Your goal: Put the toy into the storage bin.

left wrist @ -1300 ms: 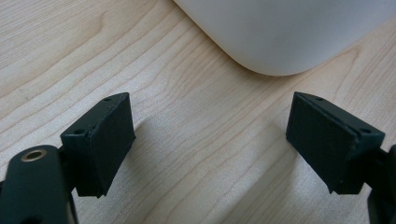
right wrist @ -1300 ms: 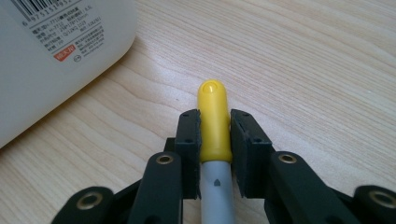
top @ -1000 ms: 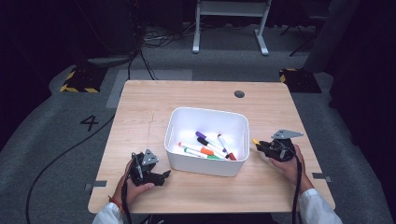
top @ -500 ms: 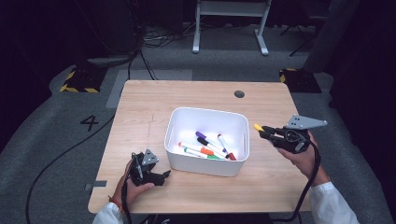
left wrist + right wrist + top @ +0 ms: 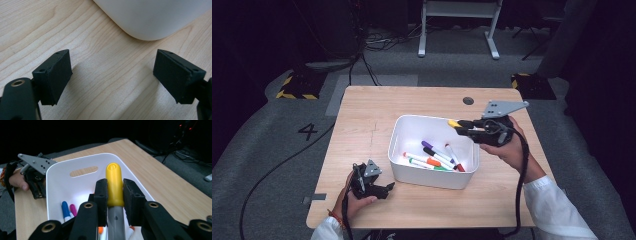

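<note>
one yellow-capped marker (image 5: 114, 182) sits clamped in the right gripper (image 5: 462, 125), its long axis level and cap pointing over the white bin (image 5: 412, 172) just below, while the left gripper (image 5: 384, 189) rests open on the bench (image 5: 362, 110).

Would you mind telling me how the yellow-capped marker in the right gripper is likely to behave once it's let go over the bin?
The yellow-capped marker looks stiff and light. Its round barrel would probably roll on landing, though the white bin walls should contain it. The smooth cap may slip in the right gripper.
</note>
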The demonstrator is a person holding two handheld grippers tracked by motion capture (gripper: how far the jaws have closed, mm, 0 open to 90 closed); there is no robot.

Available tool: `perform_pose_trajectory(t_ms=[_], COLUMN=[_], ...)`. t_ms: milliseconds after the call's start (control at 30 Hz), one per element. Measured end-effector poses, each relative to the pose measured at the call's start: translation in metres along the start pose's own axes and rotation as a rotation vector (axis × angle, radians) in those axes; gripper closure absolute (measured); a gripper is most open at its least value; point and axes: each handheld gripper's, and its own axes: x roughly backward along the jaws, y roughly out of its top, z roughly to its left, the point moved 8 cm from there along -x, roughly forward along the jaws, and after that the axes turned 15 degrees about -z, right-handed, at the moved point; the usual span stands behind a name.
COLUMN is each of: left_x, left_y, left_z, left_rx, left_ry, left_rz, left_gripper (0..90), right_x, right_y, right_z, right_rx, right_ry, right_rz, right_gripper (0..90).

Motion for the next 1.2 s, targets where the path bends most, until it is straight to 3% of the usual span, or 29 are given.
perform_pose_trajectory(t_ms=[100,133,200,300,367,400,633,733,800,867,900,967,1000,1100,1200], left_x=[0.000,0.000,0.000,0.000,0.000,0.000,-0.001,-0.001,-0.001,-0.001,-0.001,-0.001,-0.001,-0.001,-0.001], left_y=[0.000,0.000,0.000,0.000,0.000,0.000,0.001,0.001,0.001,0.001,0.001,0.001,0.001,0.001,0.001], left_z=[0.000,0.000,0.000,0.000,0.000,0.000,0.000,0.000,0.000,0.000,-0.001,-0.001,0.000,-0.001,0.000], left_rx=[-0.001,-0.001,-0.002,-0.002,-0.003,-0.005,-0.009,-0.009,-0.010,-0.009,-0.005,-0.006,-0.009,-0.006,-0.007], left_ry=[0.000,-0.001,-0.001,-0.001,-0.004,-0.012,-0.011,-0.012,-0.010,-0.010,-0.012,-0.012,-0.010,-0.011,-0.010], left_rz=[0.000,0.000,-0.001,0.000,0.000,0.003,-0.001,0.000,-0.004,-0.004,-0.001,-0.002,-0.004,-0.002,-0.002], left_gripper=[15.3,15.3,15.3,15.4,15.3,15.3,15.3,15.3,15.3,15.3,15.3,15.3,15.3,15.3,15.3], right_x=[-0.011,-0.025,-0.030,-0.053,-0.057,-0.067,-0.089,-0.092,-0.094,-0.098,-0.098,-0.094,-0.094,-0.089,-0.077], right_y=[-0.001,-0.005,-0.006,-0.020,-0.023,-0.030,-0.054,-0.060,-0.065,-0.068,-0.069,-0.070,-0.070,-0.066,-0.054], right_z=[0.005,0.011,0.012,0.023,0.025,0.031,0.050,0.059,0.062,0.063,0.064,0.068,0.067,0.063,0.056], right_rx=[0.015,0.012,0.016,0.040,0.048,0.067,0.114,0.114,0.142,0.173,0.171,0.123,0.127,0.141,0.133], right_ry=[0.016,0.040,0.046,0.087,0.087,0.106,0.163,0.184,0.211,0.232,0.219,0.210,0.202,0.184,0.166], right_rz=[0.025,0.062,0.077,0.156,0.173,0.221,0.379,0.421,0.448,0.436,0.451,0.478,0.470,0.433,0.344], right_gripper=[74.6,74.5,74.6,74.5,74.5,74.5,74.4,74.2,74.0,71.3,70.6,65.7,62.1,59.1,52.6])
